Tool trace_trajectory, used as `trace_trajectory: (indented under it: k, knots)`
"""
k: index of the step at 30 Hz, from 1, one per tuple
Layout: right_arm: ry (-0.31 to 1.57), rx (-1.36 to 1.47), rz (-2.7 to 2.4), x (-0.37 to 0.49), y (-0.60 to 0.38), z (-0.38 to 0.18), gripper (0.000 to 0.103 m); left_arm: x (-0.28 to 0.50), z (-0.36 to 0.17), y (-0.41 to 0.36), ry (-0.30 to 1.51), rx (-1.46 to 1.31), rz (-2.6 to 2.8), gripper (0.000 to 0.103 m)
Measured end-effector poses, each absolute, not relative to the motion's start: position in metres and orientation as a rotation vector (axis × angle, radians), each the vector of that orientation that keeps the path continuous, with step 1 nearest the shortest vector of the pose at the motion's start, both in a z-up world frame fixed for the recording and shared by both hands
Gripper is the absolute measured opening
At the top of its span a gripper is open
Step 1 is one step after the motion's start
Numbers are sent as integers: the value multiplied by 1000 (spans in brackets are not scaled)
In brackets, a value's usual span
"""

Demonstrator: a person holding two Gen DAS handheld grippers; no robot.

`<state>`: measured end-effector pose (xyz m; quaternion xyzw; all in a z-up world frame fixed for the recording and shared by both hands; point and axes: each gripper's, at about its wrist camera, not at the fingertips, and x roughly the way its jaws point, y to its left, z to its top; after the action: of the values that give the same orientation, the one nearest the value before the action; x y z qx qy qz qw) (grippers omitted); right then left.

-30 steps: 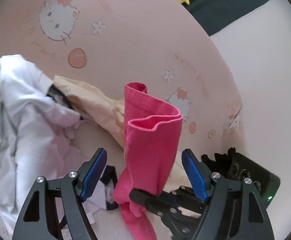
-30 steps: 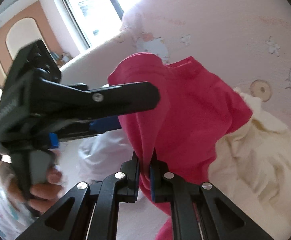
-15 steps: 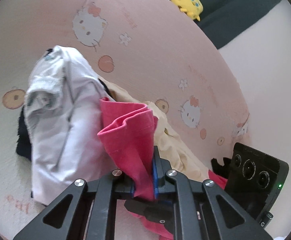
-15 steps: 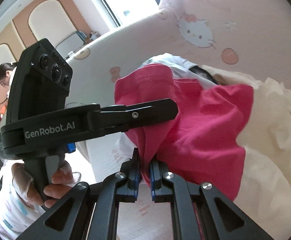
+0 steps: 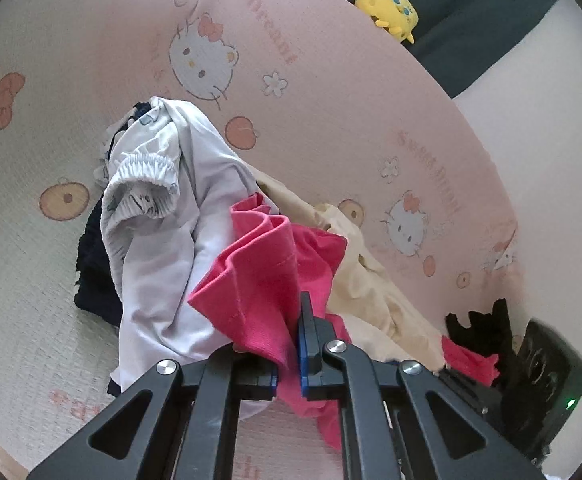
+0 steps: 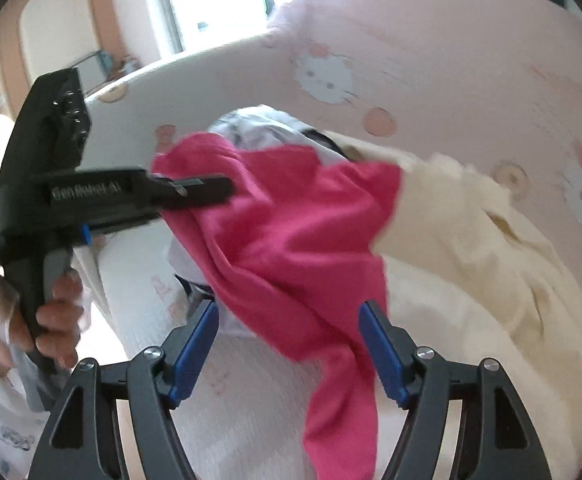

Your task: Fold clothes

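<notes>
The left hand-held gripper [image 5: 291, 344] is clamped on a bunched edge of the pink garment [image 5: 267, 276], low in the middle of the left wrist view. In the right wrist view that gripper [image 6: 227, 188] reaches in from the left edge, gripped by a hand [image 6: 51, 316], with the pink cloth hanging from its tip across the centre of the frame. The right hand-held gripper [image 6: 289, 344] has just been opening: its blue pads [image 6: 195, 344] stand wide apart at the bottom of the frame, and the cloth droops between them without being pressed.

The step looks like a handover, so one end is secured and the other end needs a fresh hold. To do it well, I would keep the left grip firm, take the loose hanging tail near a hem or corner instead of a bunched fold, then draw the two ends apart so the garment spreads flat on the bed [image 5: 331, 92] before folding. The white garment [image 5: 179, 216] and cream garment [image 6: 487, 264] lie heaped just beside it and could be snagged.

No basket, box or other container is visible; the clothes lie loose on the patterned bedspread.
</notes>
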<state>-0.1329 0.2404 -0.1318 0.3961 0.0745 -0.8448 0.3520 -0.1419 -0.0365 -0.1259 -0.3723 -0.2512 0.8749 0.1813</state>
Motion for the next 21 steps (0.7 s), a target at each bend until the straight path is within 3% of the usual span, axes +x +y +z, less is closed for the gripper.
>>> trace_trajectory:
  k: [3,12,21]
  knots:
    - [251,1054,-2204,-127,248,-143,73,-142,-129,-36,-730,-1060,2469,5]
    - [722,972,-2300,-91,240,-182,73,-140,-125,-38,-698,-1073,2508,5]
    - [981,888,-2293,-75,208,-207,73,-134,-121,-36,-612,-1093,2565,5]
